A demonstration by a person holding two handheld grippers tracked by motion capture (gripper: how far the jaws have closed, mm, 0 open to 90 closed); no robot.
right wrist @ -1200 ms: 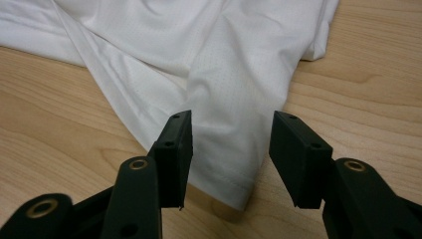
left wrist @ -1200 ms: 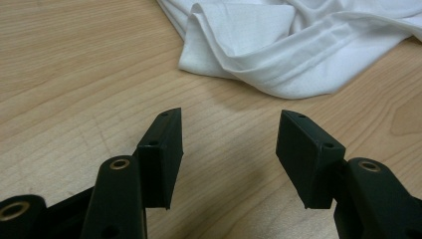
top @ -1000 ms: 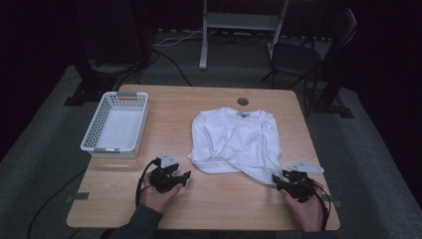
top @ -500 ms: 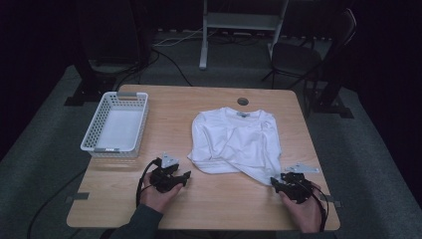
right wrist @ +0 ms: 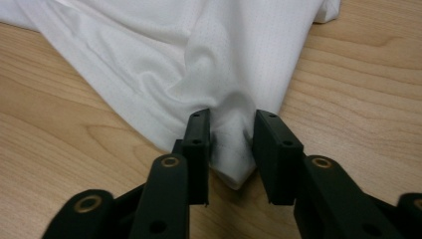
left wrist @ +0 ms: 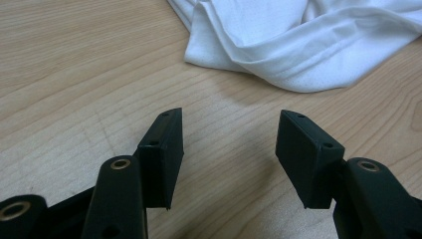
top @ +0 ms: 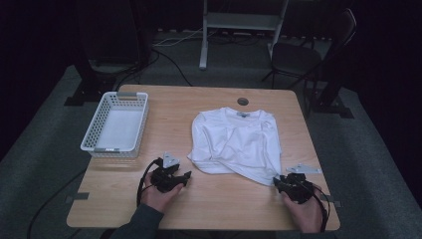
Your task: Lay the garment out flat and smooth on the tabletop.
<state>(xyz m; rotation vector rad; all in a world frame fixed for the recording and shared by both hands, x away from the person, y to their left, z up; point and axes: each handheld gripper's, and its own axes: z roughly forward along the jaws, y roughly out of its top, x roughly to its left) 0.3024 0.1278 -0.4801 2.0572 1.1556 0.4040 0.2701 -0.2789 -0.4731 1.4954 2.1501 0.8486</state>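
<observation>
1. From the high view, the crumpled white fabric T-shirt (top: 236, 143) lies on the light wooden counter (top: 209, 209), right of centre. A white perforated plastic basket (top: 116, 125) stands well apart at the counter's left edge. My left gripper (top: 185, 176) rests just beside the shirt's near-left hem; my right gripper (top: 277, 182) sits at the shirt's near-right corner.
2. In the left gripper view, my left gripper (left wrist: 229, 144) has its jaws wide apart with bare wood between them. The shirt's folded hem (left wrist: 298, 50) lies ahead of them, near but not touching.
3. In the right gripper view, my right gripper (right wrist: 232, 134) has just been closing its jaws. The shirt's corner (right wrist: 230, 149) bunches between them, and both pads press the cloth.
</observation>
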